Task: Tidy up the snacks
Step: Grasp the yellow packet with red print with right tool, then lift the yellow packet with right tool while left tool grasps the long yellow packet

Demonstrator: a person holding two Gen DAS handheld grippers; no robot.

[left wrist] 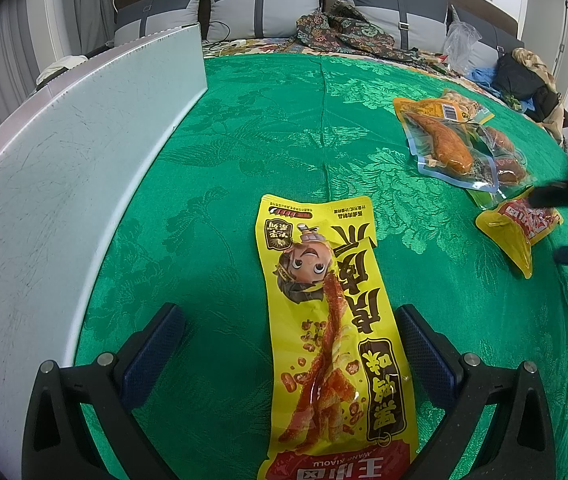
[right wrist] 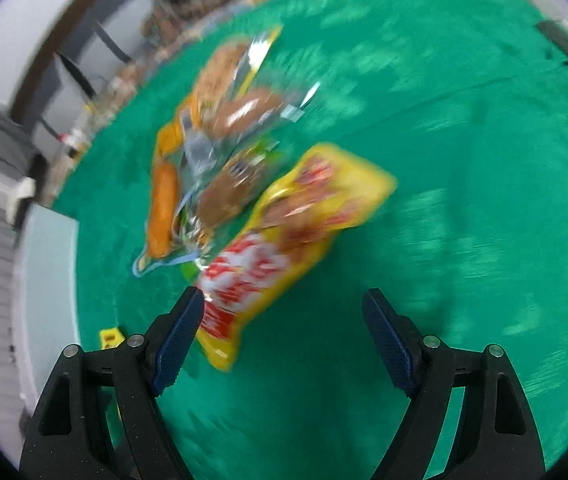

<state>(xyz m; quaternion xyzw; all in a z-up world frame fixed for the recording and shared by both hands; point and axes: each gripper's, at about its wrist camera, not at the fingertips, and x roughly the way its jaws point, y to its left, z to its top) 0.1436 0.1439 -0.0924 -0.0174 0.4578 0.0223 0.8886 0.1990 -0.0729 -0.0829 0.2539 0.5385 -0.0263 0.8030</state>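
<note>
Snacks are barely sorted, we judge: 1 long yellow packet (left wrist: 336, 336) lies flat on the green bedspread (left wrist: 244, 140) between the left tool's (left wrist: 290, 344) apart jaws, while the heap of packets (right wrist: 220, 168) waits ahead of the right tool (right wrist: 284, 336), jaws apart and empty.

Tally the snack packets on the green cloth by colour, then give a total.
Yellow printed packets: 2, the long yellow strip-snack packet and the crumpled yellow-and-red packet.
Clear packets in the pile: at least 2, an orange piece and brown pieces; the overlap hides more.
Total: at least 4.
</note>
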